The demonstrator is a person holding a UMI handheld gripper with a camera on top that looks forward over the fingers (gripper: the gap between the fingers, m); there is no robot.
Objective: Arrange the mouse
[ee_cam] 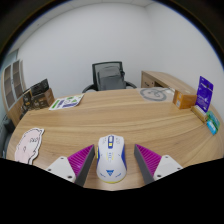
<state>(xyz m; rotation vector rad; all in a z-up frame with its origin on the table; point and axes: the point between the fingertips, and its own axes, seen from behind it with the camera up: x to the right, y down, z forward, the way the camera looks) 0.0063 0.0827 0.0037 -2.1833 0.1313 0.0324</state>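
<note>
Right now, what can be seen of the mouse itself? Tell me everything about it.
The mouse is white, smooth plastic by its look, with a blue line down its middle and a scroll wheel near the front. It lies flat on the wooden table, lengthwise between the open gripper's fingers, with a gap at either side. Neither purple pad touches it. No cable shows.

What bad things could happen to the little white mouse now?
1. The mouse sits on the table between the open fingers with a gap at each side. If they close off-centre, one pad might push it askew instead of gripping it.
2. Its top looks smooth and rounded, so it could slip out of a light squeeze.
3. The white mat with a drawing lies close to the left; a sideways slide might bump it.
</note>
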